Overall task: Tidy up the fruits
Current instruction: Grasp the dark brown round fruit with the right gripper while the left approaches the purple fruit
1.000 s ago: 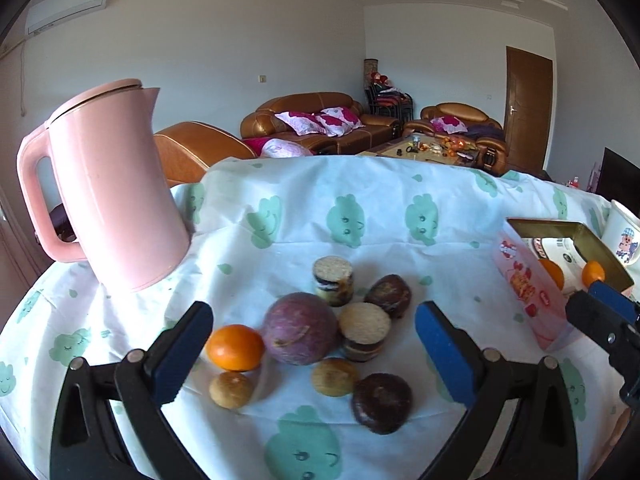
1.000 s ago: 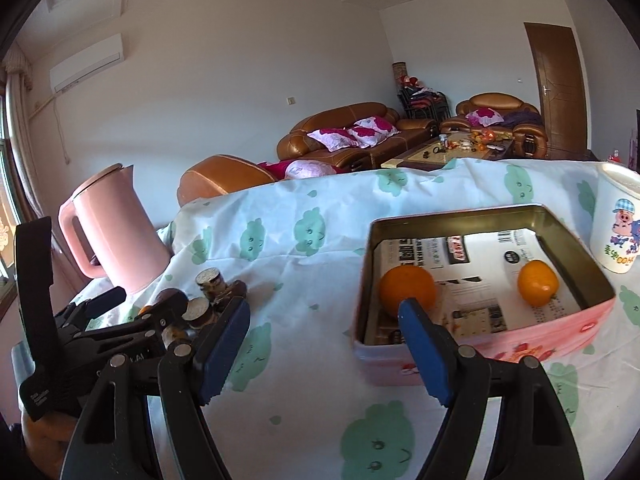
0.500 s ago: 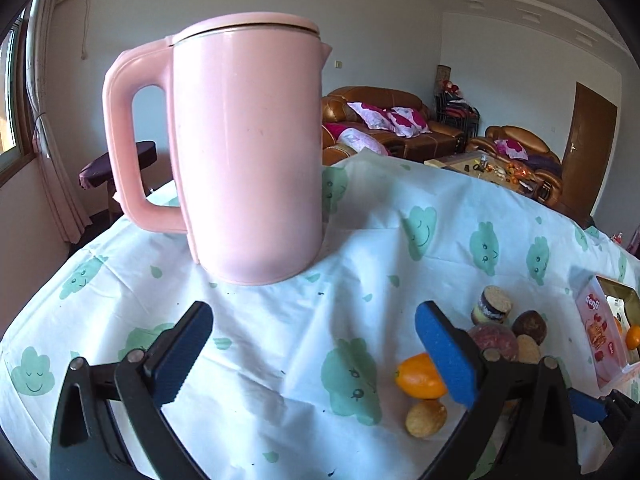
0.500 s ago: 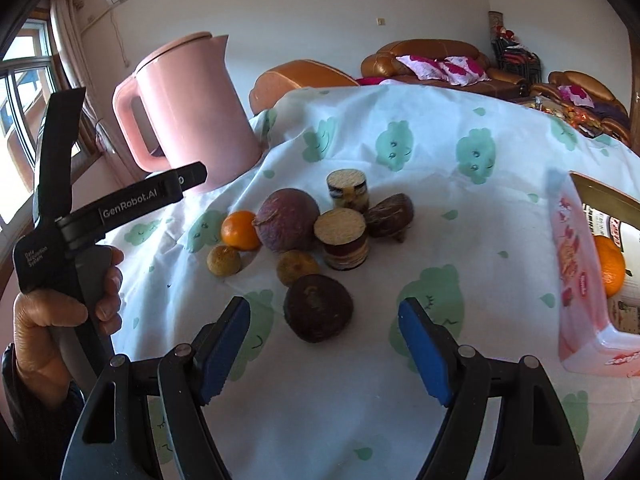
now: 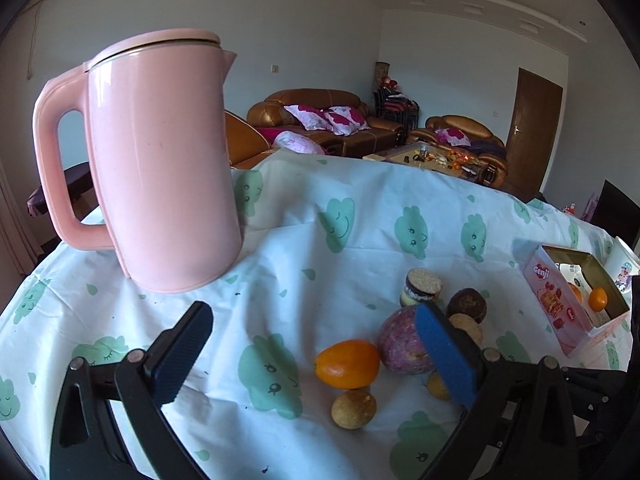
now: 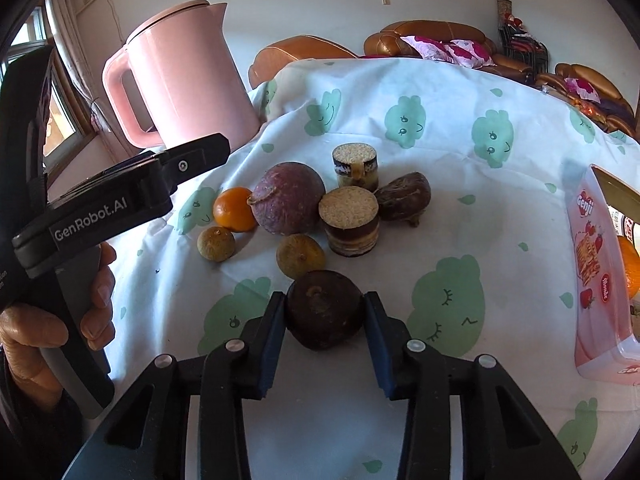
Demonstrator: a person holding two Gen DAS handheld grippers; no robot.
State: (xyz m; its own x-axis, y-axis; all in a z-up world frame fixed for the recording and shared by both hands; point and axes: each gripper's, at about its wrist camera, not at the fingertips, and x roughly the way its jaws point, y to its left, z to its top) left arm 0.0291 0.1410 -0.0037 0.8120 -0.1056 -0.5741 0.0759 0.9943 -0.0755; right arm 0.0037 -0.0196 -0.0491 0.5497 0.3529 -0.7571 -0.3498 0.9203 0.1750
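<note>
My right gripper [image 6: 325, 314] is shut on a dark brown round fruit [image 6: 324, 307] at the near edge of a fruit cluster on the tablecloth. Behind it lie a yellow-brown fruit [image 6: 300, 255], a purple fruit [image 6: 288, 203], an orange [image 6: 234, 209], another small tan fruit [image 6: 216, 243], a dark brown fruit [image 6: 403, 196] and two round layered cakes [image 6: 351, 221]. My left gripper [image 5: 316, 356] is open and empty, left of the cluster; the orange [image 5: 347, 364] shows between its fingers. The pink tin [image 6: 596, 280] stands at right, with oranges [image 5: 598, 299] inside.
A tall pink kettle [image 5: 160, 172] stands at the left back of the table. A white printed cup [image 5: 624, 266] stands beyond the tin. The left gripper's body [image 6: 100, 204] and the hand holding it are at the left of the right wrist view.
My right gripper swung from the tin to the fruit cluster, moved in and shut on the dark brown fruit. My left gripper swung left toward the kettle, then partly back.
</note>
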